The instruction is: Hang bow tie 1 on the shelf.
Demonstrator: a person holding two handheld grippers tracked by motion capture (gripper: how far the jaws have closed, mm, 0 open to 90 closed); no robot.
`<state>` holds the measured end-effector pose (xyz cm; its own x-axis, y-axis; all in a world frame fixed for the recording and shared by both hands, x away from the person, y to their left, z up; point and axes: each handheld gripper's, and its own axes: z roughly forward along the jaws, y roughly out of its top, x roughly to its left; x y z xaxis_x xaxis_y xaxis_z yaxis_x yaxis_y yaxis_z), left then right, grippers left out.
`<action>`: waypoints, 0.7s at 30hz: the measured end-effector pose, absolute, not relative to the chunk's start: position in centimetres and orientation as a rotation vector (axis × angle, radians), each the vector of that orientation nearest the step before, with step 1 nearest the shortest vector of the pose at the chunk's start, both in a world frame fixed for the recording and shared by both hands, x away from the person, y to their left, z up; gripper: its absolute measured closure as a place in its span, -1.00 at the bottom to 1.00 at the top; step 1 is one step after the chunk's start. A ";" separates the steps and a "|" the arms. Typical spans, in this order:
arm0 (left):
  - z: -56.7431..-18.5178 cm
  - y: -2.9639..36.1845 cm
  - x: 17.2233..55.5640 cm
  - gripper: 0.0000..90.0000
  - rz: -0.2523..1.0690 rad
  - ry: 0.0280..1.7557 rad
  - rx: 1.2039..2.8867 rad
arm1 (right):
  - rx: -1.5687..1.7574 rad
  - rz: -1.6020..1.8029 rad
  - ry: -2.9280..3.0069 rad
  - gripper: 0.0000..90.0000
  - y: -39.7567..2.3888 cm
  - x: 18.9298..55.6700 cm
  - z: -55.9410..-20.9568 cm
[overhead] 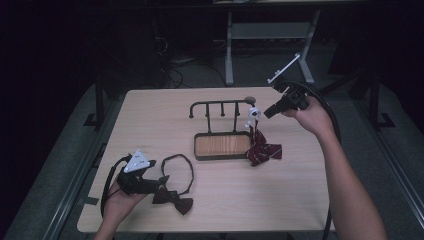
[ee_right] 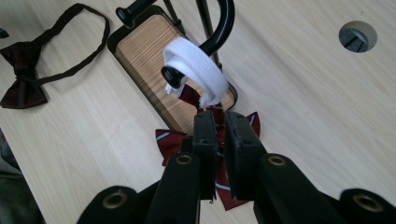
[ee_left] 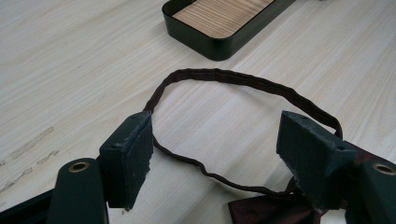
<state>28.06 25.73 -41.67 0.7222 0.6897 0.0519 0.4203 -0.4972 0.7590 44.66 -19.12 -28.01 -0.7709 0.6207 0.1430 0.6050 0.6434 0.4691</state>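
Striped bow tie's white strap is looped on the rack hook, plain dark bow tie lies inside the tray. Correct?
Half right. The white strap is looped over the rack hook. But the plain dark bow tie lies on the bare table, left of the tray, not inside it. The high view shows this; the left hand-held gripper sits open beside it.

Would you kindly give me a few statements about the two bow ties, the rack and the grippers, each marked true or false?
1. The left gripper is open. True.
2. The dark bow tie hangs on the rack. False: it lies flat on the table.
3. A white band is looped over a rack hook. True.
4. The striped bow tie lies inside the tray. False: it lies on the table beside it.
5. The right gripper is wide open. False: its jaws are nearly together.
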 end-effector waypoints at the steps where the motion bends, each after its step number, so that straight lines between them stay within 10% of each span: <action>1: -41.7 25.7 28.1 -0.38 0.453 0.835 2.164 | 1.048 0.783 2.819 0.84 -19.2 44.6 -28.0; 21: -41.8 25.6 28.1 -0.38 0.451 0.834 2.174 | 1.022 0.833 2.865 0.70 -20.1 43.4 -29.7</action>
